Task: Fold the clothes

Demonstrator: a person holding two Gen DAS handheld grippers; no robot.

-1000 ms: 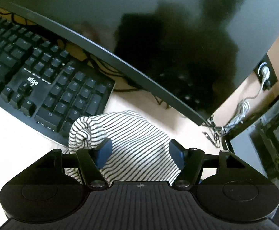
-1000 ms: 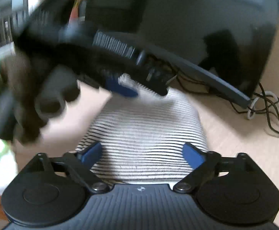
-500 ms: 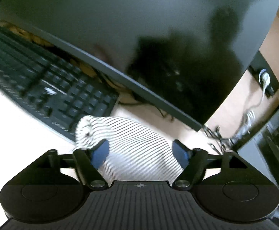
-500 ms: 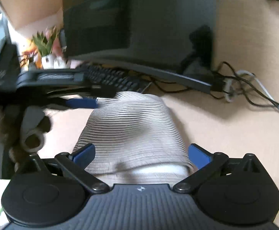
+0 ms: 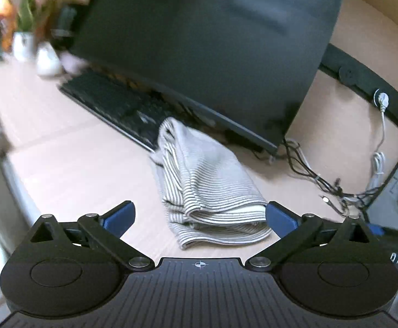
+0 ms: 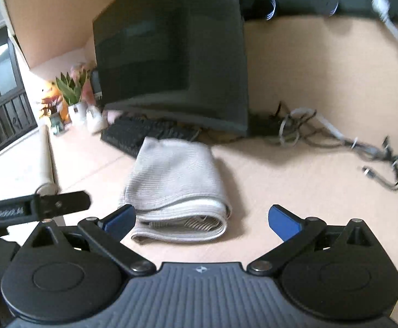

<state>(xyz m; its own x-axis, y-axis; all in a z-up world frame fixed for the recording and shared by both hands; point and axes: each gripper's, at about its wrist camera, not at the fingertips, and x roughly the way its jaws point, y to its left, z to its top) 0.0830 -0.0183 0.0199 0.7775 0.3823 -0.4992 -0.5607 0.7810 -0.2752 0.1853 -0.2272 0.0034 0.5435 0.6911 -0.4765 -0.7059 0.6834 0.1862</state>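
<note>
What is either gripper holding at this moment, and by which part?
Nothing. The left gripper is opening, with no cloth between its pads; the right gripper stands open. The folded striped garment lies free on the desk.

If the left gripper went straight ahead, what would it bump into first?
Most likely the folded striped shirt. It lies on the desk right ahead of the left gripper, whose jaws are opening with nothing between them. Depth is hard to judge.

Soft indoor light, perhaps from the left; motion blur smears both fisheye views, edges bowed.
</note>
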